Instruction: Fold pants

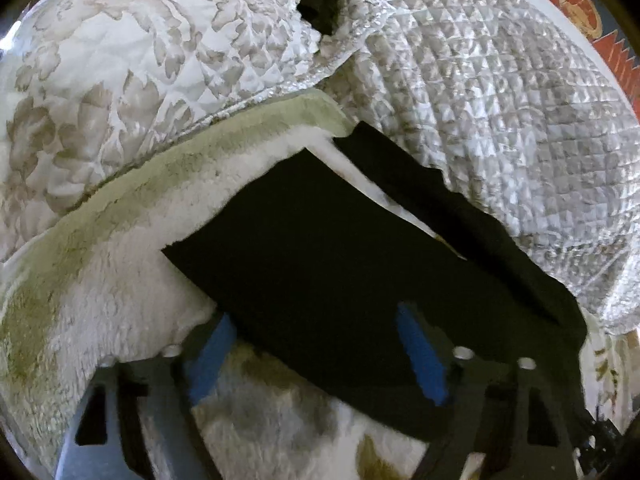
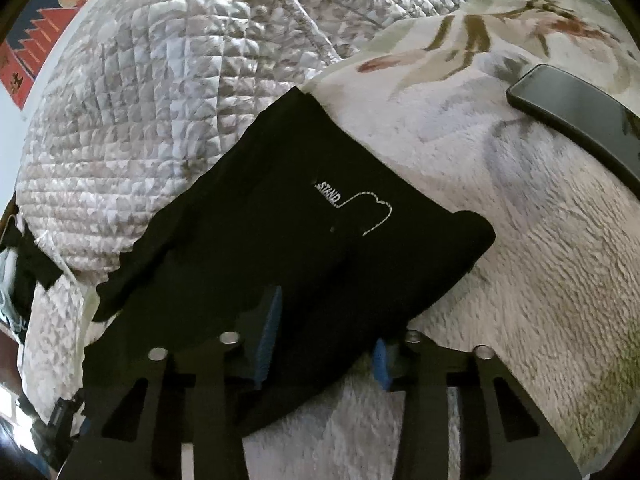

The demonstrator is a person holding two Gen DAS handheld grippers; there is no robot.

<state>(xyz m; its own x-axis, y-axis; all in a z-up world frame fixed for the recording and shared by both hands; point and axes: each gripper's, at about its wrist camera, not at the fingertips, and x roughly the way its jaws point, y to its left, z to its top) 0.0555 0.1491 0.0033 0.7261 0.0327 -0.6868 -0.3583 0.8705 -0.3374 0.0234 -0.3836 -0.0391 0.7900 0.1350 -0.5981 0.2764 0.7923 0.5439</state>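
Note:
The black pants (image 1: 320, 264) lie spread on a fluffy white blanket (image 1: 120, 280). In the left wrist view a leg runs up and right toward the quilt. My left gripper (image 1: 316, 356) is open, its blue pads (image 1: 420, 356) straddling the near edge of the fabric. In the right wrist view the pants (image 2: 320, 240) show a small white "STAND" print (image 2: 328, 196). My right gripper (image 2: 324, 344) is open, with one blue pad (image 2: 268, 336) over the cloth and the other at its edge.
A quilted silver-grey bedspread (image 2: 140, 100) lies bunched behind the pants and also shows in the left wrist view (image 1: 500, 100). A black phone (image 2: 580, 116) lies on the blanket (image 2: 520, 260) to the right. A red and blue rug (image 1: 592, 20) shows beyond the bed.

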